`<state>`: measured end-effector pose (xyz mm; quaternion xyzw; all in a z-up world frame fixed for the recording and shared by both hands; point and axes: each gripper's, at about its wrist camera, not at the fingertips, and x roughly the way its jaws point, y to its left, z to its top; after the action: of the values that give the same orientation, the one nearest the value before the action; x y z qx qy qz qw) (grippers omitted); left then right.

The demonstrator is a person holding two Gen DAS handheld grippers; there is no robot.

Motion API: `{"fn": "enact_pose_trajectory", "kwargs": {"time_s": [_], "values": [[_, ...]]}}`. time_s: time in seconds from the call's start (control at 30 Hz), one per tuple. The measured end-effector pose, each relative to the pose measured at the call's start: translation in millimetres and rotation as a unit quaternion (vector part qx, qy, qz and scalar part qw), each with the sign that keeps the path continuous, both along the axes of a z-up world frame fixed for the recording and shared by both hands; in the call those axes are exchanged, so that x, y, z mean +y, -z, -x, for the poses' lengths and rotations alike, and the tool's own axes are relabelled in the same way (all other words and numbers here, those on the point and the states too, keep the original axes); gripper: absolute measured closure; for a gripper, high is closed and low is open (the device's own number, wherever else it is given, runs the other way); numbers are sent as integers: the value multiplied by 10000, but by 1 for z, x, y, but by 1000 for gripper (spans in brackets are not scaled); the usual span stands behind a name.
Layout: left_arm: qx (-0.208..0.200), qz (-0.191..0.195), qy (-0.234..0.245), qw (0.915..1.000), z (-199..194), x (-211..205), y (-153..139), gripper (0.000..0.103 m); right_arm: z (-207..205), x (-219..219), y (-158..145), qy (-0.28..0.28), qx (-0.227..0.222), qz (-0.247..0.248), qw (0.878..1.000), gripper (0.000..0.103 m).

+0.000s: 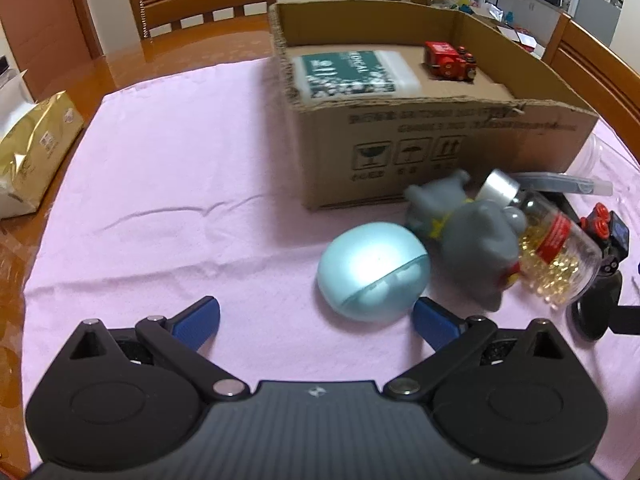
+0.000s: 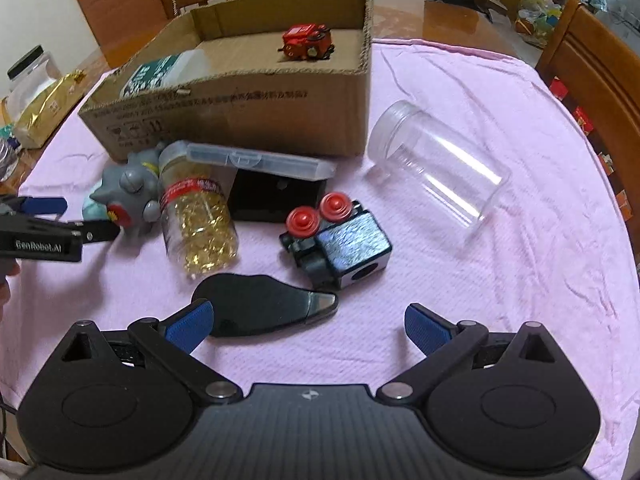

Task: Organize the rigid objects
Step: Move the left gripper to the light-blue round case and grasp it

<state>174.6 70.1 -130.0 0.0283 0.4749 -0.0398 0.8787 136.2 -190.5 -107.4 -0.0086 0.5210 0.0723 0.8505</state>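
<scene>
The left gripper (image 1: 316, 318) has its fingers spread wide, a pale blue egg-shaped case (image 1: 372, 270) at one o'clock just ahead. The right gripper (image 2: 308, 326) is also spread apart, over a black mouse-shaped object (image 2: 260, 304) at eleven o'clock. Beyond lie a capsule bottle (image 2: 196, 216), a grey toy (image 2: 128, 192) and a clear jar (image 2: 436, 172). Farthest, at twelve o'clock, the cardboard box (image 2: 240, 112) holds a red toy (image 2: 308, 40).

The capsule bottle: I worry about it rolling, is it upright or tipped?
Tipped. The capsule bottle lies on its side on the pink cloth, silver cap toward the cardboard box.
</scene>
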Motion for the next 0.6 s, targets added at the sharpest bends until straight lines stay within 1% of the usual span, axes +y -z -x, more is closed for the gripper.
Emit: {"fn": "enact_pose_trajectory", "kwargs": {"time_s": [0.13,0.27,0.37,0.53,0.6], "values": [[29,0,-262,9997,3,19,-1,1,1,6,6,-110,44,114,9999,0],[87,-30,-476,9988,2,29,-2,1,0,6,7,-84,48,-40,9999,0],[75,34,-309,9995,6,26,-7,1,0,7,9,-142,83,-85,9998,0],[103,205,-52,9997,2,8,-3,1,9,17,12,-494,27,138,9987,0],[39,40,-1,10000,-2,1,-1,1,11,22,14,-611,-5,320,9976,0]]}}
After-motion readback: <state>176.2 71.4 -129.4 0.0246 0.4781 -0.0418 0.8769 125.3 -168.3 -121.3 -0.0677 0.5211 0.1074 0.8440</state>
